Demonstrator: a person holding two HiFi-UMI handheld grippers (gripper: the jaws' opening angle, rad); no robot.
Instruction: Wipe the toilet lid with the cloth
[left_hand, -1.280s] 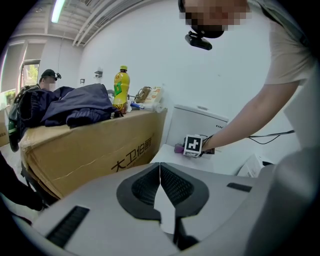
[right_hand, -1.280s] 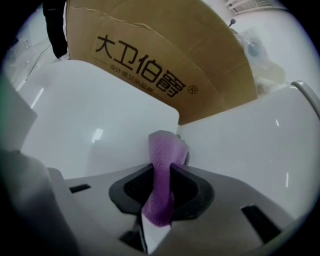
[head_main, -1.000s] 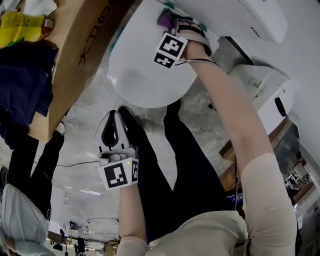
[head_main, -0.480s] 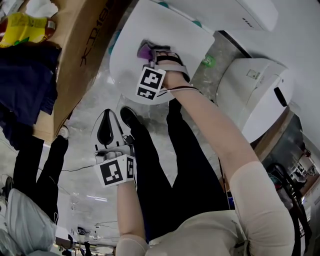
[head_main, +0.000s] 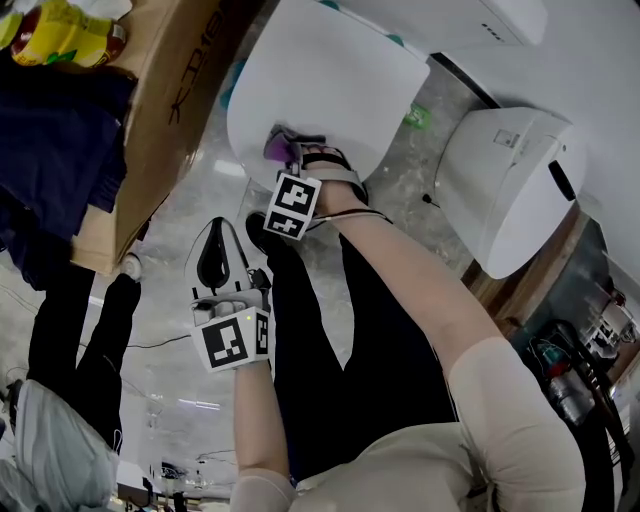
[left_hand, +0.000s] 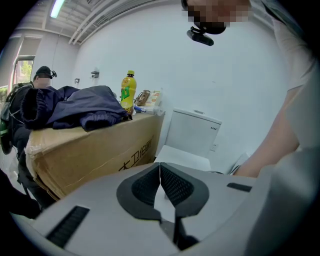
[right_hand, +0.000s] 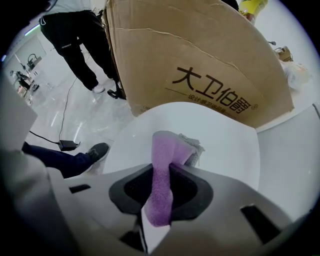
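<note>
While the purple cloth (head_main: 277, 147) (right_hand: 162, 155) is clamped between the jaws of the right gripper (head_main: 285, 150) (right_hand: 162, 185), its free end is pressed flat on the white toilet lid (head_main: 330, 80) (right_hand: 225, 145), close to the lid's rounded front edge. The jaws are seen in the right gripper view closed tight on a bunched strip of the cloth, with a grey-edged fold of it spread on the lid just past the tips. The lid is shut, and the rest of its surface is seen bare. The left gripper (head_main: 213, 245) (left_hand: 160, 185) is held well apart from the toilet, above the glossy floor (head_main: 180, 300) and beside the person's dark trouser leg (head_main: 300, 330). Its jaws are seen in the left gripper view closed pad to pad, with nothing held between them. A large cardboard box (head_main: 170, 90) (left_hand: 85, 150) (right_hand: 200, 60) with printed characters is stood just beside the toilet, along the lid's left edge. On the box's top a dark jacket (head_main: 50, 150) (left_hand: 80, 107) is piled, and a yellow drink bottle (head_main: 75, 40) (left_hand: 128, 91) is stood upright near the box's back edge. The toilet tank (left_hand: 192, 132) is seen behind the lid. A second white fixture (head_main: 510, 190) is stood on the floor to the right of the toilet. A bystander's dark legs (right_hand: 75, 40) are seen beyond the box.
</note>
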